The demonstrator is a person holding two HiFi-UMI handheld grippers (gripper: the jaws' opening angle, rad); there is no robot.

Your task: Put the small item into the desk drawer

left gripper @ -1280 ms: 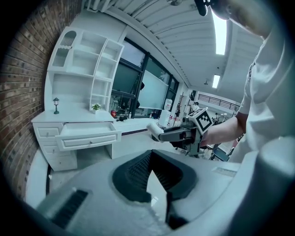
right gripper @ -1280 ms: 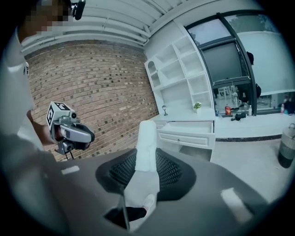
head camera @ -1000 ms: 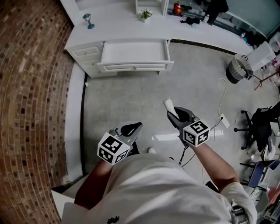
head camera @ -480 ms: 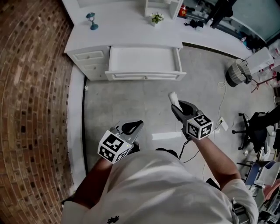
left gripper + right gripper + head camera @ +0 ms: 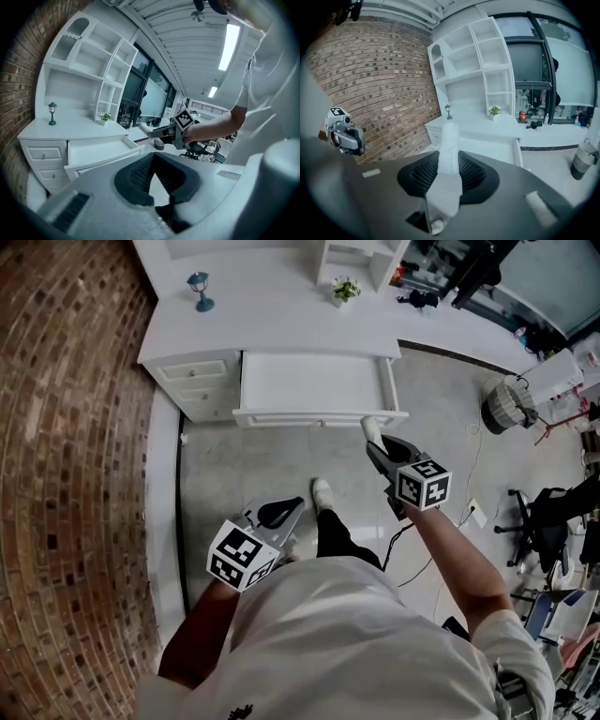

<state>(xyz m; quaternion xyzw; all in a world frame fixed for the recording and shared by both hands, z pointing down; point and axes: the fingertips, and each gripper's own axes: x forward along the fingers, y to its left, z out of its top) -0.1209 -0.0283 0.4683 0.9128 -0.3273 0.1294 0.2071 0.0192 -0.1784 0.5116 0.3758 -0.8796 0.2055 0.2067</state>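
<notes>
Drawer [image 5: 314, 382] is already pulled open. Small item [image 5: 372, 430] is clamped in right gripper [image 5: 379, 444] fingers, just before the drawer's front-right corner, not yet inside. Left gripper [image 5: 281, 514] fingers are closed, nothing held. Placement and release are outstanding

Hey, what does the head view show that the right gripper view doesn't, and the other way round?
Only the head view: the person's shoe on the floor and an office chair. Only the right gripper view: the full height of the shelves above the desk. Both: the open drawer, the little lamp, the potted plant, the brick wall, and the small white item clamped in the right gripper.
</notes>
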